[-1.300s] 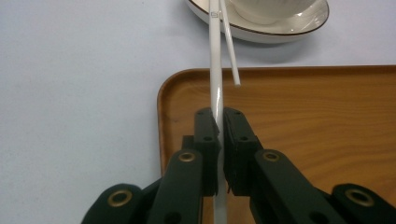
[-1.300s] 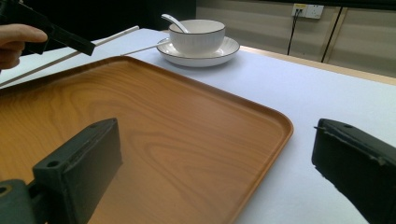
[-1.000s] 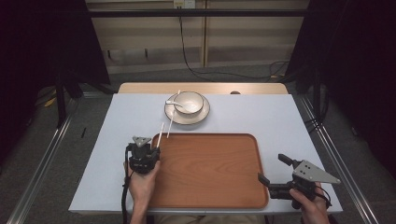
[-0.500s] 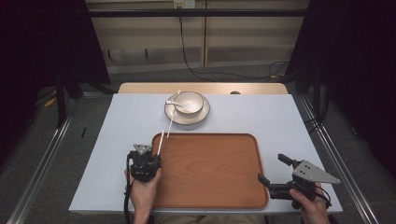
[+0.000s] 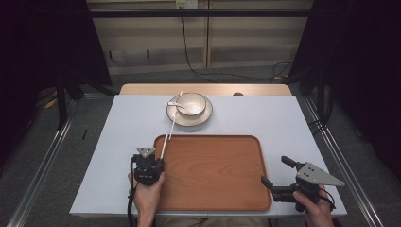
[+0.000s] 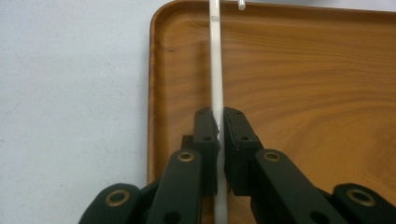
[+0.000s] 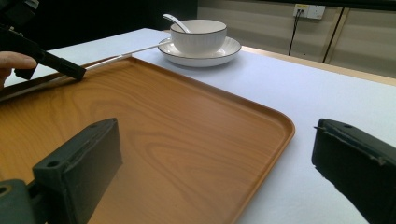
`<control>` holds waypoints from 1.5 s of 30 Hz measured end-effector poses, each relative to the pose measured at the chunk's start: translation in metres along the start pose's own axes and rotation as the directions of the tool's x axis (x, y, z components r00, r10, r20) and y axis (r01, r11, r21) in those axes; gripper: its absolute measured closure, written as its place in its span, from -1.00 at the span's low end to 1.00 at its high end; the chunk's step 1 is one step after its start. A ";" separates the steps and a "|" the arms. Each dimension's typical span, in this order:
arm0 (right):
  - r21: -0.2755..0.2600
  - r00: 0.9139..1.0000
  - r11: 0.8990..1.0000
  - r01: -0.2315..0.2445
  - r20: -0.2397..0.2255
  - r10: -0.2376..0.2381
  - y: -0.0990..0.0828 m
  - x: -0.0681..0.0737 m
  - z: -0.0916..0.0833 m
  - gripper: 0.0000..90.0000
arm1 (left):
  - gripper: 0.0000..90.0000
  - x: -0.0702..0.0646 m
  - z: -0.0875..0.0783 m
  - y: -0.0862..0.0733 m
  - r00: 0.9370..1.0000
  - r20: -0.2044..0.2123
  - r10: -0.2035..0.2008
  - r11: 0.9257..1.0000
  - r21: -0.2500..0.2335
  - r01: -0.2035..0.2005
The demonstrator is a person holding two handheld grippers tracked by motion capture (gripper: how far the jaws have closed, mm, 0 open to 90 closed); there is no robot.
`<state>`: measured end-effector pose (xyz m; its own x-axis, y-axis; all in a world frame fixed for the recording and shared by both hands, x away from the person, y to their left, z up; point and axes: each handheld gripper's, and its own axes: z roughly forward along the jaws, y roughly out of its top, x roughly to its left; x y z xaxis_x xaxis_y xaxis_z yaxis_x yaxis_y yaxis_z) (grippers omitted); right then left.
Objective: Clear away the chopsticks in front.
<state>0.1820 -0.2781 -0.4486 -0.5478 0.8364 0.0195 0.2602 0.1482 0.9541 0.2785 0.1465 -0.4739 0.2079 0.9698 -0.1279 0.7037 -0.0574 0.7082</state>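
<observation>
Risk of the white chopsticks slipping or swivelling between the pads: held only at the near end, with the long far part reaching over the tray's back-left corner toward the plate, so any tilt of the hand could lever them loose or drag the tips against the plate rim. Risk too of one stick sliding out on its own, if there are indeed two; in the left gripper view one pale shaft sits in the grip and a second tip shows near the tray rim, hard to say whether clamped as well. Could also catch on the raised edge of the wooden tray while being lowered, scattering them onto the pale tabletop. Left hand-held gripper, over the tray's left edge: nearly closed, pads pinching the near end of the chopsticks, shaft running straight out ahead between them. Right hand-held gripper, just off the tray's right front corner, above the tabletop: wide open, nothing between the pads, touching nothing. Bowl with spoon resting on the plate at the far side, well apart from both hands.
</observation>
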 end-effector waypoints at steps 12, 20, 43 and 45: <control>-0.009 1.000 1.000 0.001 0.001 -0.001 0.000 0.000 0.000 -0.97 | 0.88 0.000 0.000 0.000 1.000 -0.001 -0.001 1.000 0.000 0.001; -0.008 1.000 1.000 0.001 0.006 -0.001 0.000 0.000 0.000 -0.97 | 0.88 0.001 0.001 0.001 0.999 0.034 0.012 1.000 -0.004 -0.012; -0.009 1.000 1.000 0.001 0.003 -0.001 0.001 0.000 0.000 -0.97 | -0.23 0.005 -0.002 0.014 0.980 0.138 0.143 0.972 -0.206 -0.113; -0.009 1.000 1.000 -0.002 0.004 0.002 0.000 -0.001 0.000 -0.97 | -0.34 0.006 0.000 0.016 0.976 0.128 0.175 0.965 -0.217 -0.145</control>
<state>0.1822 -0.2786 -0.4480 -0.5442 0.8387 0.0202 0.2540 0.1417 0.9568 0.2908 0.1512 -0.4633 0.4128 0.9064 -0.0896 0.5017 -0.1442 0.8529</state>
